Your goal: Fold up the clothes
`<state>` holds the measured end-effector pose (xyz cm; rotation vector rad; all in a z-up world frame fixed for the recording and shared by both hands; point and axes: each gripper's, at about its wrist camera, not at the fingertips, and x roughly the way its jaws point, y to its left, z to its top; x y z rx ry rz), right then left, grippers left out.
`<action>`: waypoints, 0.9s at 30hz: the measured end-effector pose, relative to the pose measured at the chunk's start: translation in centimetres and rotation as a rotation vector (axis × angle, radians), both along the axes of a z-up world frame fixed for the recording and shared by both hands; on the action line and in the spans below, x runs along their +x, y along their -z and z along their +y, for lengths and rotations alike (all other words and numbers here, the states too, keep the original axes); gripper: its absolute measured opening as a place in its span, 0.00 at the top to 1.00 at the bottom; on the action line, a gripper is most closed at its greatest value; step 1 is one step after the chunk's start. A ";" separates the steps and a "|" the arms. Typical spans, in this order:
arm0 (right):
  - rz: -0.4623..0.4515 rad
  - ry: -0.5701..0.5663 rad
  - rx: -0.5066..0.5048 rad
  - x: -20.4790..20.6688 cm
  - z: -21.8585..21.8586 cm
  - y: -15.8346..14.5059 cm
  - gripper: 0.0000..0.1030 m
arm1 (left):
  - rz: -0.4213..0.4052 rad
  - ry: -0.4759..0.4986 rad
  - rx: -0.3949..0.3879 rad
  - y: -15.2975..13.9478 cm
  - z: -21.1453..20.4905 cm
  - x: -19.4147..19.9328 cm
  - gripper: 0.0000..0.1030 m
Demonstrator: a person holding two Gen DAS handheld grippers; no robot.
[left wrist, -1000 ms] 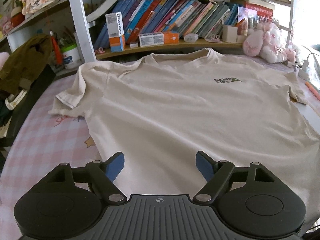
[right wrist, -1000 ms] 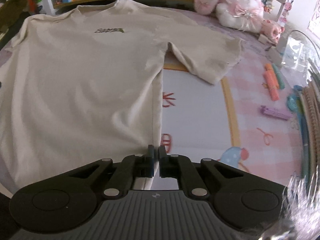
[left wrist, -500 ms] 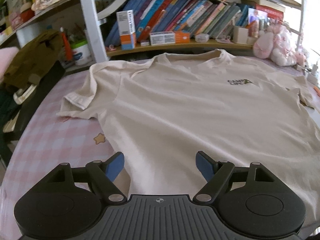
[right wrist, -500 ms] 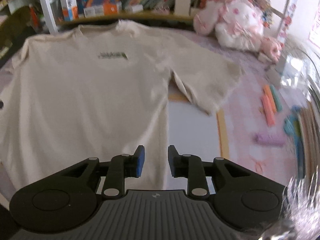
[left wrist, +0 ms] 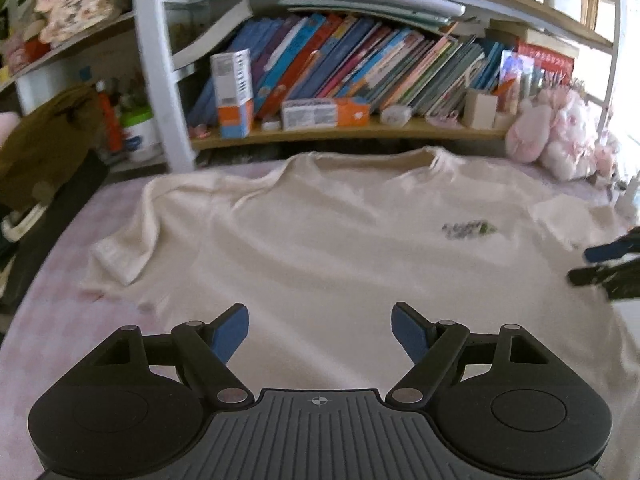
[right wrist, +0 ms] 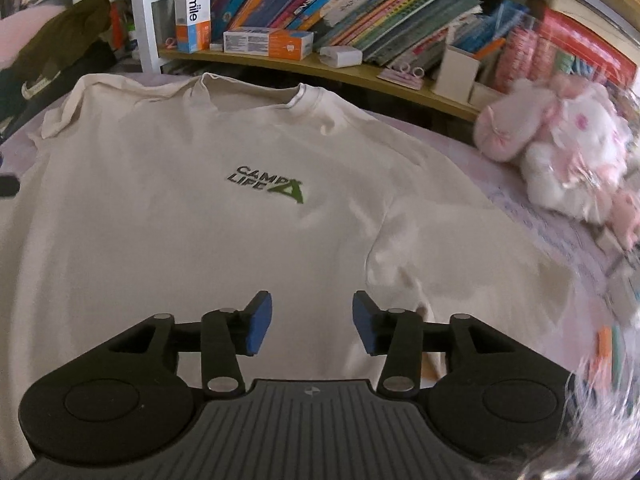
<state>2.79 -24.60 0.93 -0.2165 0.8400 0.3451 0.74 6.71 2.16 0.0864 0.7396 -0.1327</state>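
A cream T-shirt [left wrist: 328, 248] with a green and black "CAMP LIFE" print [right wrist: 266, 184] lies spread flat, front up, on a pink checked table; it also shows in the right wrist view [right wrist: 168, 220]. My left gripper [left wrist: 320, 334] is open and empty above the shirt's lower left part. My right gripper [right wrist: 312, 322] is open and empty above the shirt near its right armpit; it also shows at the right edge of the left wrist view [left wrist: 600, 264]. The collar [right wrist: 256, 92] points toward the shelf.
A bookshelf [left wrist: 340, 132] with books and boxes runs along the far edge. Pink plush toys [right wrist: 560, 152] sit at the right. A brown garment [left wrist: 44, 140] lies on a dark chair at the left. Pens lie at the table's right edge [right wrist: 604, 344].
My right gripper has let go of the shirt's side seam, opened wider and moved forward over the shirt. My left gripper, still open, has moved forward toward the shelf.
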 end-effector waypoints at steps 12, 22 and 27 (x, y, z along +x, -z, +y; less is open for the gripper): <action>-0.011 0.045 0.003 5.5 -3.2 2.1 0.57 | 0.067 0.112 -0.056 2.3 -7.4 10.6 0.35; 0.009 0.039 0.041 6.0 -3.7 2.8 0.56 | 0.131 0.172 -0.149 6.1 -15.8 17.6 0.84; 0.014 0.040 0.053 6.1 -3.8 2.8 0.56 | 0.136 0.101 -0.164 7.7 -17.2 23.0 0.85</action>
